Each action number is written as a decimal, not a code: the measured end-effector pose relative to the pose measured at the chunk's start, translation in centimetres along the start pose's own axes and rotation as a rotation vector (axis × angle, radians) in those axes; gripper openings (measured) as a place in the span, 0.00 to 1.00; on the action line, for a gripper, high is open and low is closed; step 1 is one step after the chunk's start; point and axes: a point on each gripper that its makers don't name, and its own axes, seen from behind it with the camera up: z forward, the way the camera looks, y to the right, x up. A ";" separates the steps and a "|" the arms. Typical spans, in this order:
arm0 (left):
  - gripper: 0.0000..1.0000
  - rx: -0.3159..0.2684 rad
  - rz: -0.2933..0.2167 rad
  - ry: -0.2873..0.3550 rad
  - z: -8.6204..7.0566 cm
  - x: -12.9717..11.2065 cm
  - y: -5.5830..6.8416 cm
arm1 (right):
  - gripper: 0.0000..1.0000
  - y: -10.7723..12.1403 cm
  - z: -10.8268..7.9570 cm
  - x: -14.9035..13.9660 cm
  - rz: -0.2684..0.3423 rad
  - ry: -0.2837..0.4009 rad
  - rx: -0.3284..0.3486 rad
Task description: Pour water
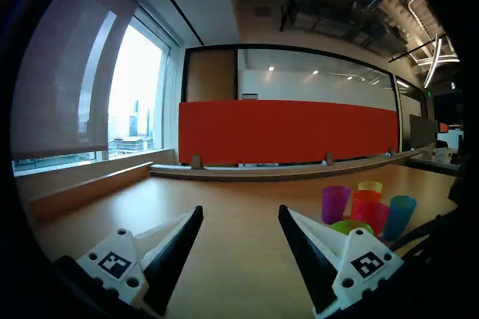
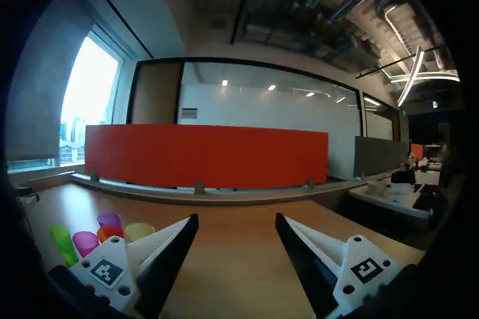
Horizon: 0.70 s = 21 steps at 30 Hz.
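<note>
A cluster of several coloured plastic cups stands on the wooden desk (image 1: 239,193). In the left gripper view it sits to the right: a purple cup (image 1: 334,202), a yellow cup (image 1: 370,186), an orange cup (image 1: 363,198), a pink cup (image 1: 377,216), a blue cup (image 1: 400,216) and a low green cup (image 1: 351,227). My left gripper (image 1: 239,211) is open and holds nothing. In the right gripper view the cups are at the lower left: a green cup (image 2: 61,244), a pink cup (image 2: 85,241), a purple cup (image 2: 109,219), a yellow cup (image 2: 139,231). My right gripper (image 2: 236,218) is open with nothing between its fingers.
A red partition (image 1: 287,130) runs along the desk's far edge, with a glass wall behind it. A window and a low ledge (image 1: 90,184) border the left side. More desks with clutter (image 2: 401,190) stand to the right.
</note>
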 end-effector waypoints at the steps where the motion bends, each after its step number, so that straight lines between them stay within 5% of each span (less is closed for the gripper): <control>1: 0.93 0.000 0.000 0.000 0.0 0.0 0.0 | 0.99 0.0 0.0 0.0 0.000 0.001 0.000; 21: 0.94 0.000 0.002 -0.004 -0.1 -0.2 0.0 | 0.99 1.1 -0.7 -0.2 -0.006 0.042 0.003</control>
